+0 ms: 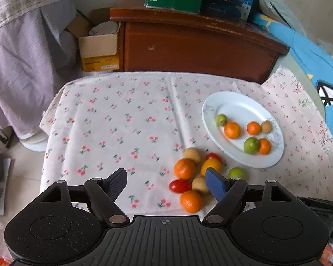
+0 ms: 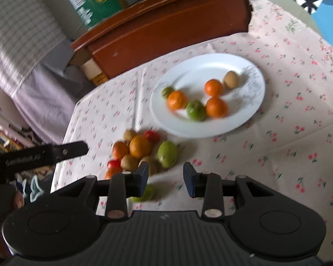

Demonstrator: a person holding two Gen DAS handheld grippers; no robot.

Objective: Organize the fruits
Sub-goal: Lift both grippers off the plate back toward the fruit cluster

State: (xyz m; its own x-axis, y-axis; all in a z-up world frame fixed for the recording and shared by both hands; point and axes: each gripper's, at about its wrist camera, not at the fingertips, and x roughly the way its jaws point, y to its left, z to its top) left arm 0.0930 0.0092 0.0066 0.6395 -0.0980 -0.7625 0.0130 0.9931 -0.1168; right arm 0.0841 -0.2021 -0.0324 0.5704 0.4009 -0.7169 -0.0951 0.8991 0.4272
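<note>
A white oval plate (image 1: 237,104) (image 2: 202,66) holds several small fruits: oranges, green ones and a tan one. A loose pile (image 1: 195,175) (image 2: 142,148) of oranges, red tomatoes, tan and green fruits lies on the cloth just in front of the plate. My left gripper (image 1: 166,184) is open and empty, its right finger over the pile. My right gripper (image 2: 166,178) is open and empty above the cloth, right of the pile; a green fruit (image 2: 144,194) lies under its left finger.
The table has a cherry-print cloth (image 1: 122,119). A brown wooden cabinet (image 1: 193,44) with boxes on top stands behind it. A cardboard box (image 1: 98,48) and hanging purple fabric are at the far left. The left gripper's body (image 2: 40,155) shows at the right wrist view's left.
</note>
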